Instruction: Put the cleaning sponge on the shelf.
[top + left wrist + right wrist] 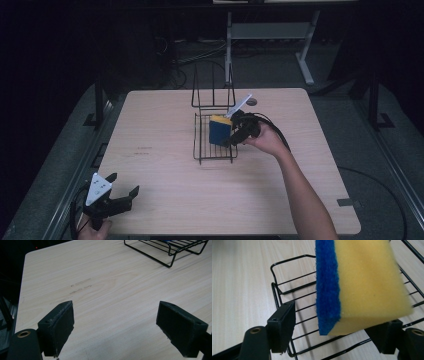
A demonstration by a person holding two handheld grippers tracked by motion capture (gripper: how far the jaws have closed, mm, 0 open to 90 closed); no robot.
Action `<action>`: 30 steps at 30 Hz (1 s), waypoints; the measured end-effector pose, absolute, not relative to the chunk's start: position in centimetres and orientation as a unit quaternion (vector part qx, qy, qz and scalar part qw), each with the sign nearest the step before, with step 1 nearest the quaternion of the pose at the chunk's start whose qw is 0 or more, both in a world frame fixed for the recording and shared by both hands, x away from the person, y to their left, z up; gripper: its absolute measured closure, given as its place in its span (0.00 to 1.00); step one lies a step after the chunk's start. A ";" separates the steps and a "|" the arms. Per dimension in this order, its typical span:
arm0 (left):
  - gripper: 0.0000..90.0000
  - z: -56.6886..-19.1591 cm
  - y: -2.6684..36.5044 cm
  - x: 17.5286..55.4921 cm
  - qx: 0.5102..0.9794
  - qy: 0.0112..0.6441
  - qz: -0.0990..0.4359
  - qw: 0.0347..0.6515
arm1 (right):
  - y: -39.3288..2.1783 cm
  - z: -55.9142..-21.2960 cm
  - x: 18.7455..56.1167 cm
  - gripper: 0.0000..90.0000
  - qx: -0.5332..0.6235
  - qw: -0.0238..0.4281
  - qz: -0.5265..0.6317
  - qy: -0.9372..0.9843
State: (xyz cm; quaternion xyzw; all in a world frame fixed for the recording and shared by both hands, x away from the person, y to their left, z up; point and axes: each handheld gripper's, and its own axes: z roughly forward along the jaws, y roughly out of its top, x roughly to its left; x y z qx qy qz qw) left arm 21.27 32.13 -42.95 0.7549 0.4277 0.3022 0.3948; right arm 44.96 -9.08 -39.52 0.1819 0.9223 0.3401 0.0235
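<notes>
Dark surroundings frame a pale wood-grain table, with floor cables and a white-legged stand beyond its far edge.

At the near left corner, the left gripper sits idle just over the tabletop. Its jaws stand wide apart with bare table between them and nothing held.

Centre of the table: a black wire rack, its low tray towards the person and an upright wire back at the far side. The tray's bars look evenly spaced and unobstructed.

Right of centre, the right hand brings the right gripper in over the tray's right side. A yellow sponge with a blue scouring face stands on edge between the jaws, over the tray. The left jaw is plainly clear of the blue face, with a gap showing; the right jaw lies under the sponge's lower yellow corner, and contact there cannot be ruled out. Judged: the grip is released and the sponge is being left in the rack.

Recommendation for the step in hand: confirm the sponge rests on the tray's bars before withdrawing. Keep the jaws spread and back out along their own line, away from the blue face, so neither pad drags the sponge over or catches the rim wire.
</notes>
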 end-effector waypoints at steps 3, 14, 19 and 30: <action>0.16 -42.9 32.1 21.2 0.755 0.426 0.304 0.395 | -9.1 -39.6 44.8 0.30 0.184 0.024 0.339 0.922; 0.16 -42.9 32.3 21.0 0.754 0.429 0.304 0.393 | -9.4 -39.4 43.9 0.30 0.180 0.026 0.339 0.923; 0.16 -43.0 32.2 21.0 0.757 0.426 0.302 0.393 | -9.5 -39.0 43.3 0.30 0.174 0.023 0.343 0.923; 0.16 -42.9 32.1 20.9 0.755 0.427 0.304 0.395 | -9.9 -39.3 42.7 0.30 0.174 0.025 0.334 0.926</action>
